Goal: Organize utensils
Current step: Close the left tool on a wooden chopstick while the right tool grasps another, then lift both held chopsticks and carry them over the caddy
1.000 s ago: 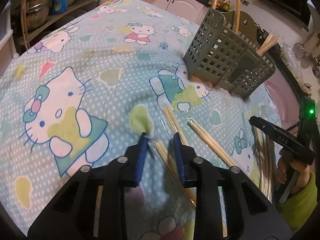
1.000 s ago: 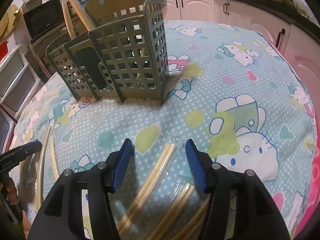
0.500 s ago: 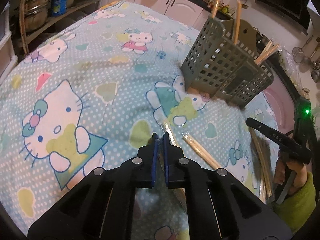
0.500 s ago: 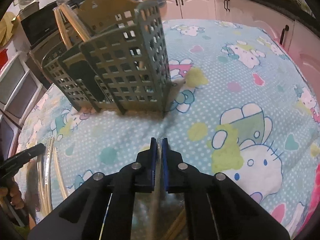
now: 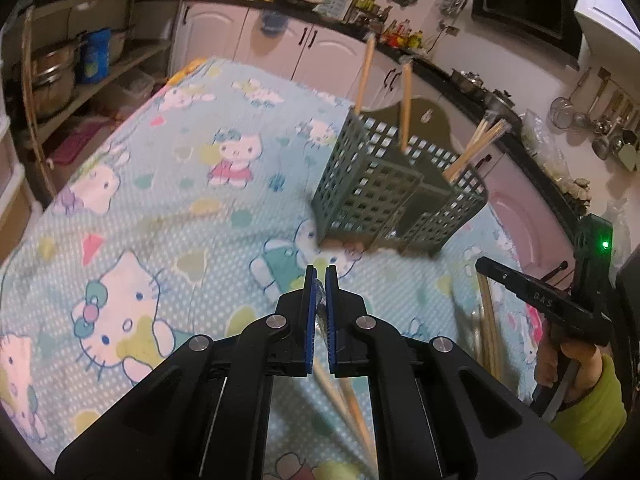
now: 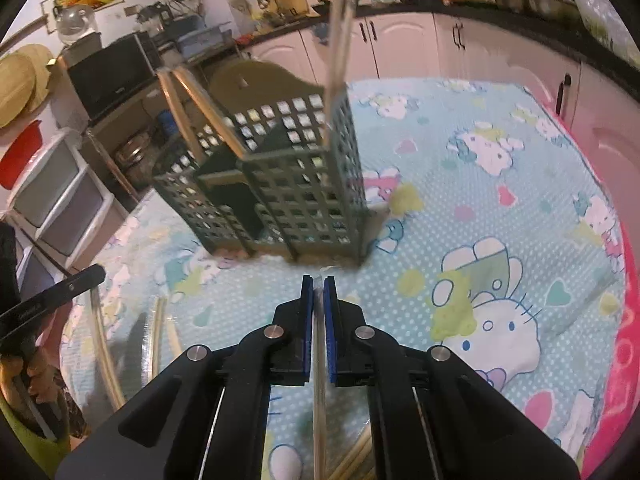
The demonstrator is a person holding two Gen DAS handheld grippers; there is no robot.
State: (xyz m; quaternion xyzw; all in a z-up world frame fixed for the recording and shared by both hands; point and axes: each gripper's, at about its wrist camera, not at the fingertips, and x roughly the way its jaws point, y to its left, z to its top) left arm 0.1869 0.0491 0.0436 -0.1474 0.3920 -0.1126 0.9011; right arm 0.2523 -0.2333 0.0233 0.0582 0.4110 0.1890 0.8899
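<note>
Your left gripper (image 5: 319,280) has its jaws pressed almost together, pinching the clear wrapper end of a chopstick pair (image 5: 344,396) whose wooden length hangs back and down beneath the jaws. Your right gripper (image 6: 319,286) is likewise clamped on a wrapped chopstick pair (image 6: 319,400), a thin pale strip running straight back between the blue pads. Both long axes lie roughly along the line each gripper points.

The relation that matters: the green utensil caddy (image 5: 396,192) stands ahead of both sets of jaws and a little above their tips. From the left it lies ahead and to the right; from the right it sits dead ahead and looks nearer (image 6: 288,188), so that hand probably has the shorter path. Each pair will likely need tipping upright to enter a compartment from above. Chopsticks already stand in it.

Loose chopsticks (image 6: 158,340) remain on the desk, left of the right jaws.

The desk wears a blue cartoon-cat cloth (image 5: 168,184). Beyond are white kitchen cabinets (image 6: 404,48) and a cluttered counter.
</note>
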